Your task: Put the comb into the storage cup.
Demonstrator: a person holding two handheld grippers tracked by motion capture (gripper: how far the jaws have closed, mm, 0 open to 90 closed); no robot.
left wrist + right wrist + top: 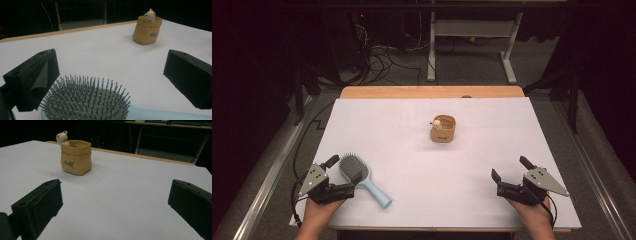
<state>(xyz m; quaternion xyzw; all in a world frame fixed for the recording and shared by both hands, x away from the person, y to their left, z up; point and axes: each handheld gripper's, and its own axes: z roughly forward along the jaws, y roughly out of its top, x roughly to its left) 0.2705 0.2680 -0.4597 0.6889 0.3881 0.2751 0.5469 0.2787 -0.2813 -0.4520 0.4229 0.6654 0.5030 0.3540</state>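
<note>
In the left gripper view the hairbrush [85, 102] is cut off by the bottom edge, so only the far part of its bristle pad and a strip of pale blue handle show, and the printed word on the tan pot [147, 30] is too small to read. From above, the hairbrush [362, 177] lies bristles up, left of and nearer to the person than the tan pot [442, 128], its handle slanting toward the near edge of the white table [422, 170]. The left gripper [345, 167] sits at the near left corner, held low from below by the left hand [319, 212]; its jaws stand wide apart with the brush head between them, and neither pad presses on the brush. The pot stands upright near the middle of the table, a small pale figure [437, 122] perched on its rim; what lies inside the pot cannot be made out. Right of the pot and nearer to the person, the right gripper [510, 169] rests in the right hand [534, 212], forearm cut off by the frame, pointing toward the pot, jaws spread wide with nothing but bare table between them.
</note>
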